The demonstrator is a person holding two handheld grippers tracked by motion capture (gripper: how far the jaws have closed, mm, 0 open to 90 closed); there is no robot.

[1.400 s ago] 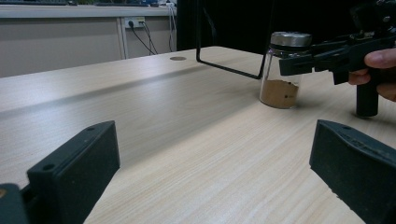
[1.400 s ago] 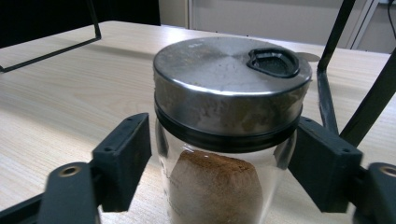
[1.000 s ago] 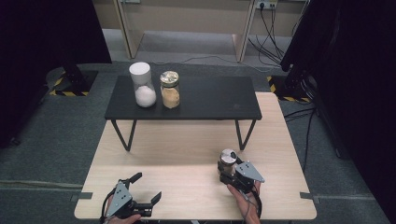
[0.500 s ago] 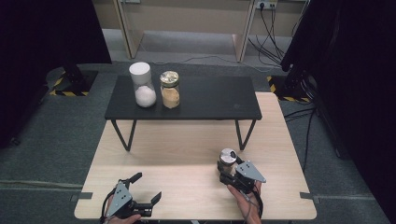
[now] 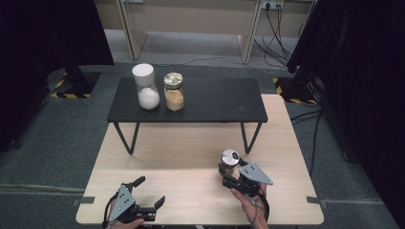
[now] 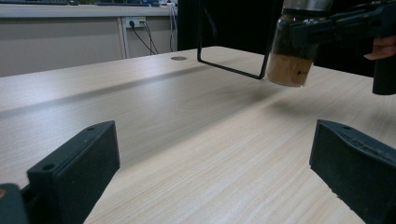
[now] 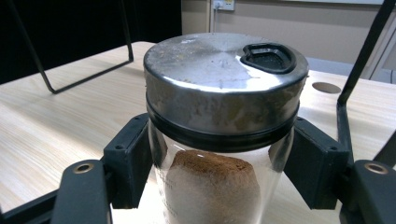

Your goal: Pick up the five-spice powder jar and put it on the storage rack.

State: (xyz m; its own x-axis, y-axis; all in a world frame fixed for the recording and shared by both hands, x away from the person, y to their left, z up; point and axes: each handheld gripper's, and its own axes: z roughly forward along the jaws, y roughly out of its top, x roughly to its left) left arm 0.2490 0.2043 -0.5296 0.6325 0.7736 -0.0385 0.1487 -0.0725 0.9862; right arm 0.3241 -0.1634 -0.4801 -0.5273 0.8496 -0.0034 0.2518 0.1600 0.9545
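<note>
Gripping a steel-lidded jar (image 7: 219,140) of brown powder, right gripper (image 5: 228,172) fingers closed, left gripper (image 5: 149,192) fingers wide, empty

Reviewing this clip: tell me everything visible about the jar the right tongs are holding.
The jar is a small clear glass cylinder with a scuffed silver metal lid that has a black-rimmed pour opening, above a dark band at the neck. It is partly filled with brown powder. It stands upright, clamped between the jaws of the right tongs just below the lid. In the left gripper view its base appears raised slightly off the light wooden table, near the black shelf's leg.
</note>
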